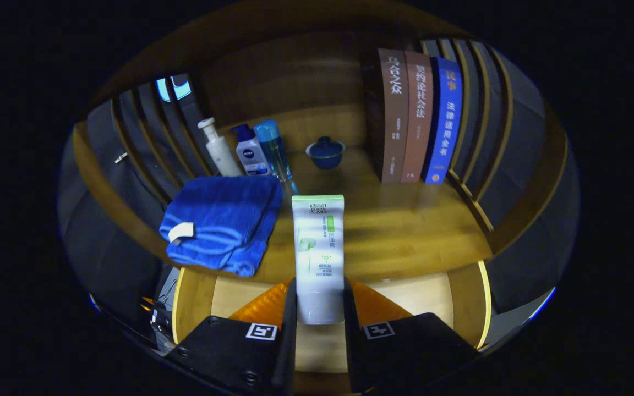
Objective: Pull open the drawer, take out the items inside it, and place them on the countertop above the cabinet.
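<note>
My gripper (320,308) is shut on a white tube with green print (318,242); both fingers press its lower end. The tube stands upright between the fingers, rising in front of the wooden countertop (405,231). Below the counter's front edge, the open drawer (427,291) shows its pale wooden bottom under the fingers. A folded blue towel (220,223) lies on the countertop to the left of the tube, hanging slightly over the front edge.
At the back of the counter stand a white pump bottle (218,148), a dark-capped white bottle (250,151) and a clear blue bottle (273,148). A small blue lidded cup (325,153) sits behind the tube. Three upright books (419,124) stand at the right, with slatted side walls beyond.
</note>
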`<action>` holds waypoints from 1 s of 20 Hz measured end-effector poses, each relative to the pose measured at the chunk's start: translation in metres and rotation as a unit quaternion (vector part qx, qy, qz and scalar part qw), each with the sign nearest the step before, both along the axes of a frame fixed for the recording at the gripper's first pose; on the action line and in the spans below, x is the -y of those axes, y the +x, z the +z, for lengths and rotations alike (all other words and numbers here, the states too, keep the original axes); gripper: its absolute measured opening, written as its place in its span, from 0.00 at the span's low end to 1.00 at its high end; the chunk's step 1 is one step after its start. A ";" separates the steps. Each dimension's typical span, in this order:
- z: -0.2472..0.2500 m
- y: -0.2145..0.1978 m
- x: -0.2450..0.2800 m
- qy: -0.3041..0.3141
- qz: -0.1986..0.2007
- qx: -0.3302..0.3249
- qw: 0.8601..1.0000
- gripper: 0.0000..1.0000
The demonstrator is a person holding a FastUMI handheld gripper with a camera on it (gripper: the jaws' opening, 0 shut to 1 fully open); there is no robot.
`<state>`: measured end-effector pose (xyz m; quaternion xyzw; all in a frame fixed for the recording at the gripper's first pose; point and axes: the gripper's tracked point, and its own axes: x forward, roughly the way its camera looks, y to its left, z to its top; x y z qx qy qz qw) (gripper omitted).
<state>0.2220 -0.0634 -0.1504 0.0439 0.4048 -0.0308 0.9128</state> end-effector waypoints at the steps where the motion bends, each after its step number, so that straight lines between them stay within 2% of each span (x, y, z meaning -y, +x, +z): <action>1: -0.002 0.011 0.000 -0.003 -0.002 -0.003 1.000 0.42; 5: -0.031 0.051 0.005 -0.016 -0.012 -0.033 0.999 0.42; 10: -0.053 0.060 0.006 -0.022 -0.018 -0.052 0.998 0.43; 12: -0.055 0.062 0.012 -0.032 -0.021 -0.046 0.998 0.52; 16: -0.049 0.051 0.011 -0.027 -0.019 -0.049 0.998 0.98; 20: -0.030 0.034 0.012 -0.023 -0.021 -0.022 0.999 0.98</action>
